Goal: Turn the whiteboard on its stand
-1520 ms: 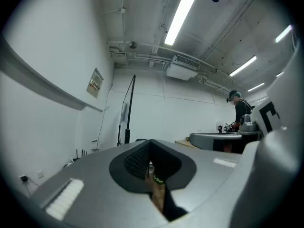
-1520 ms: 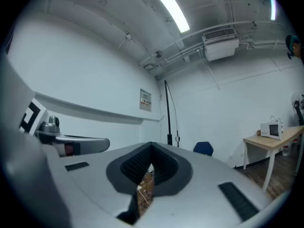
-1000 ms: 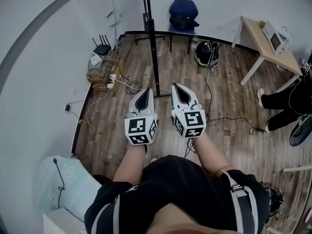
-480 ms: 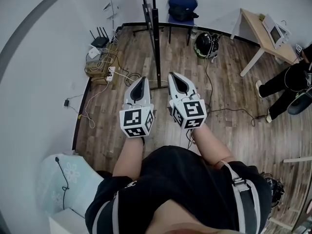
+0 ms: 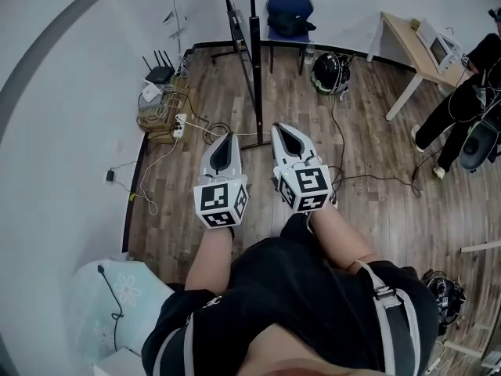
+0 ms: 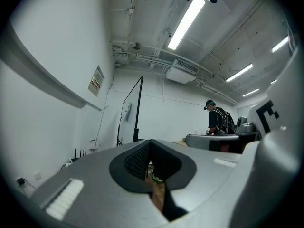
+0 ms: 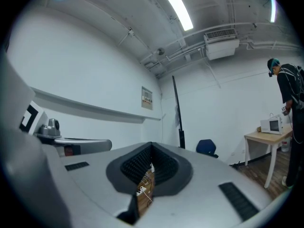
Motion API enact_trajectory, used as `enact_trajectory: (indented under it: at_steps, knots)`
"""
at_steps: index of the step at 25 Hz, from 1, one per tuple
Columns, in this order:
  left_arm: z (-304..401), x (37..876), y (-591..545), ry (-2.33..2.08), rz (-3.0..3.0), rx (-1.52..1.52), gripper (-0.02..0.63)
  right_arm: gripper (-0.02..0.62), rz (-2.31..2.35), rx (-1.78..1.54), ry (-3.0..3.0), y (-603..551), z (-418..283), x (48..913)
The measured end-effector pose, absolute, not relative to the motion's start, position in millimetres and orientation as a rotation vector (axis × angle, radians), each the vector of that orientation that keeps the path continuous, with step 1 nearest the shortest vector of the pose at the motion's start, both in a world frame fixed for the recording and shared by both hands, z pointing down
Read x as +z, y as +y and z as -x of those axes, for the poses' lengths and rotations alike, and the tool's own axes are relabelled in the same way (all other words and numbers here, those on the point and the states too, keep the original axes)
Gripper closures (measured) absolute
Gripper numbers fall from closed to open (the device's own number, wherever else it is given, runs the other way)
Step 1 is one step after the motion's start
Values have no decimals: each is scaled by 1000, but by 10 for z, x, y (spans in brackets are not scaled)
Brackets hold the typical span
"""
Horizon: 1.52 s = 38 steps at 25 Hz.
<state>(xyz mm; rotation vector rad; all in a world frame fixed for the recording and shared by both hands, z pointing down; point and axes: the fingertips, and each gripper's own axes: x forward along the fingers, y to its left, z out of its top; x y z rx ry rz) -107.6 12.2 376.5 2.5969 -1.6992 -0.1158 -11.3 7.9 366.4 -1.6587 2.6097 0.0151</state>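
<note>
Facing whiteboard (image 6: pixel 128 121): left gripper (image 5: pixel 225 137), right gripper (image 5: pixel 281 129) closed.

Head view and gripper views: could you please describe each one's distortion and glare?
Head view: strong fisheye, the grey wall band bows into an arc. Left gripper view: dark round vignette, ceiling light strip blown out. Right gripper view: same vignette, its light strip glares too.

A blue padded chair (image 5: pixel 288 5) stands at twelve o'clock, a black router with antennas (image 5: pixel 160 74) at eleven, and a light wooden table with white legs (image 5: pixel 402 35) at two, bearing a white microwave (image 5: pixel 435 44).
</note>
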Motion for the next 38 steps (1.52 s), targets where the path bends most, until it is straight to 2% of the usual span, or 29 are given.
enact_trajectory:
  at_steps: [15, 38]
  knots:
    - [1114, 3800, -638, -1798, -2615, -53, 598, 592, 1646, 31, 2580, -761, 102, 3688]
    - [467, 3766, -3237, -1797, -2536, -36, 598, 592, 1582, -79, 2623, -3385, -470, 3774]
